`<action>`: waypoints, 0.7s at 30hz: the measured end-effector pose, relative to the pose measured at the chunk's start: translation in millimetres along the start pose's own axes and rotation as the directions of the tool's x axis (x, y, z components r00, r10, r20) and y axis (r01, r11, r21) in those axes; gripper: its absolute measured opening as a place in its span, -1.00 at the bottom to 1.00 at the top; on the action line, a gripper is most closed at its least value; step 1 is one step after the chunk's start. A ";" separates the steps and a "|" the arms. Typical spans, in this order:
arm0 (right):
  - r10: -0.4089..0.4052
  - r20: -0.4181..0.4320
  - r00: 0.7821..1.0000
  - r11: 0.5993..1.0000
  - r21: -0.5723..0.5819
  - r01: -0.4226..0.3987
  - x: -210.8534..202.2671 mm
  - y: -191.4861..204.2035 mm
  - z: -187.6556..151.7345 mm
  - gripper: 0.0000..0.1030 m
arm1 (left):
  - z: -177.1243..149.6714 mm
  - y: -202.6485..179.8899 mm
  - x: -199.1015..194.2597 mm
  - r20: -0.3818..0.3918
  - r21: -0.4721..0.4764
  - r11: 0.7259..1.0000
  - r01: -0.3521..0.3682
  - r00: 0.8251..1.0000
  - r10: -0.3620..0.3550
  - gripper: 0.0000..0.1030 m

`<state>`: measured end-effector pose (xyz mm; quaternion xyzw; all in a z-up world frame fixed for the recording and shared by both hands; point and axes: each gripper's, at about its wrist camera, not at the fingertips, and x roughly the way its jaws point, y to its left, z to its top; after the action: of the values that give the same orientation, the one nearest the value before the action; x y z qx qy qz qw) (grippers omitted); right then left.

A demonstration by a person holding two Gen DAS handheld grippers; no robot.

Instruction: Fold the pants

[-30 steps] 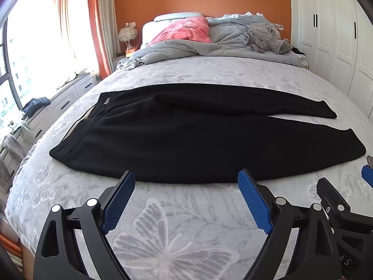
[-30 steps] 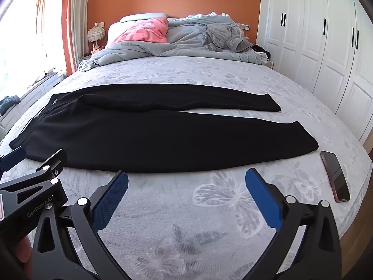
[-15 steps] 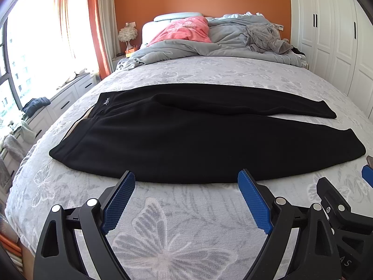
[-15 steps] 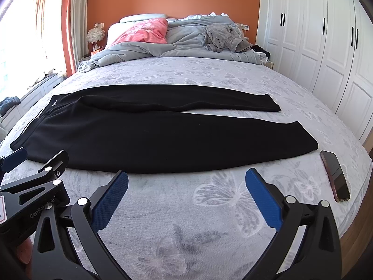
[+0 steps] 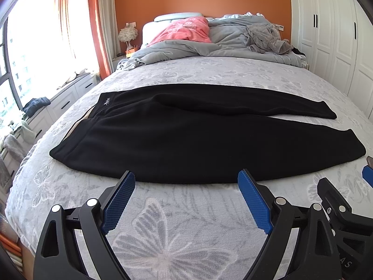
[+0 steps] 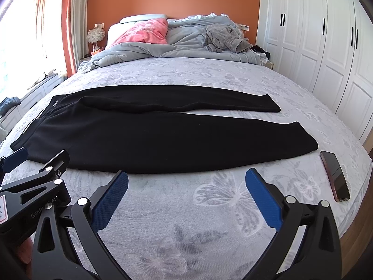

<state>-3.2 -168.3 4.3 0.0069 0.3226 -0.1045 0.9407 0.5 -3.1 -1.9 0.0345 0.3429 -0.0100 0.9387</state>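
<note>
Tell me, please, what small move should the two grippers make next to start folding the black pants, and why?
Probably lower both toward the near edge of the black fleece pants. The pants lie flat and unfolded across the grey butterfly-print bedspread, legs slightly apart. The left gripper and right gripper are open, empty, short of that edge. Avoid the dark phone beside the near cuff.

Phone near bed edge, pink pillow, grey duvet, white wardrobe
</note>
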 end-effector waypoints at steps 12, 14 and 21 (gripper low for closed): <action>-0.001 0.000 1.000 1.000 0.001 0.001 -0.9 -0.2 1.5 0.91 | -0.3 -0.9 0.1 0.001 0.002 1.000 -0.001 1.000 0.001 0.69; 0.002 -0.001 1.000 1.000 0.002 -0.002 -0.8 -0.8 1.6 0.91 | -0.4 -0.6 0.2 0.000 0.001 1.000 -0.001 1.000 0.001 0.69; 0.000 0.001 1.000 1.000 0.007 0.000 -1.4 -4.5 1.5 0.91 | -1.2 -0.3 0.5 -0.003 0.004 1.000 0.002 1.000 -0.002 0.69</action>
<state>-4.3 -172.5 6.6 0.0103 0.3219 -0.1056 0.9408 0.1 -3.4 -3.1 0.0360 0.3444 -0.0113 0.9381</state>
